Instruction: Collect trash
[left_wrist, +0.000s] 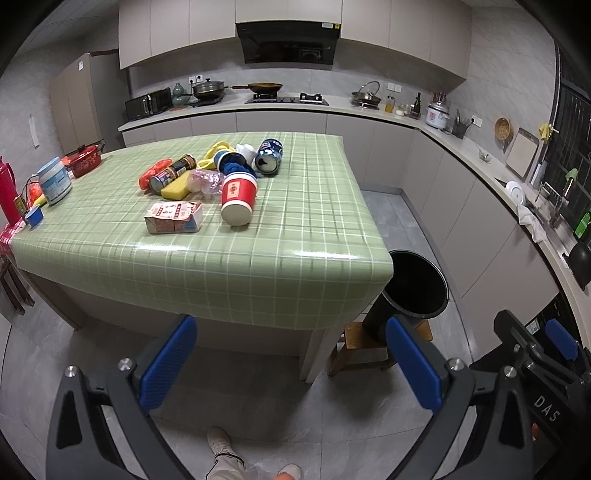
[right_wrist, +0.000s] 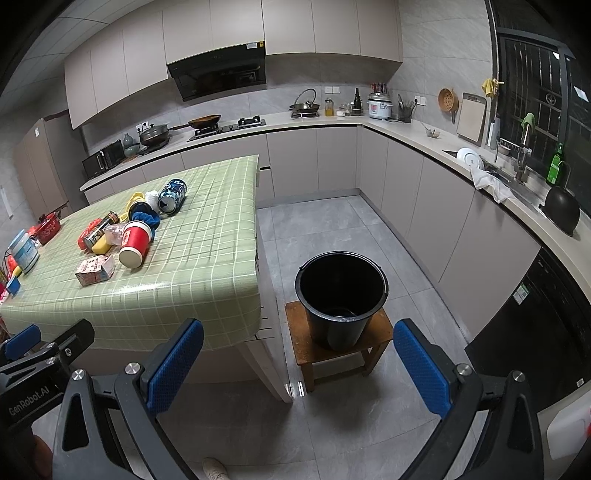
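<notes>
The left tool (left_wrist: 291, 365) stands wide apart on its blue ribbed pads, holding nothing, short of the near edge of the green checked oilcloth table (left_wrist: 229, 258). The right tool (right_wrist: 298, 369) is likewise spread wide and empty, near the round black plastic bucket (right_wrist: 341, 295) that sits on a small brown wooden stool (right_wrist: 306, 354) just right of the table. "GenRobot.AI" reads on the left tool's body in the right view, and "DAS" on the right tool's body in the left view.

The trash lies in one cluster on the far middle of the table. Nearest is one pink-and-white drink carton (left_wrist: 173, 218) on its side, its print too small to read. Just right of it lies one red paper cup with a white band (left_wrist: 238, 197). Behind it are one yellow sponge block (left_wrist: 176, 189), one crumpled clear plastic wrapper (left_wrist: 207, 181), one dark tin with a yellow label (left_wrist: 173, 172) and one blue Pepsi can (left_wrist: 269, 155), what looks like that brand's lettering showing. One white-and-blue lidded tub (left_wrist: 55, 181) stands well apart at the left edge.
</notes>
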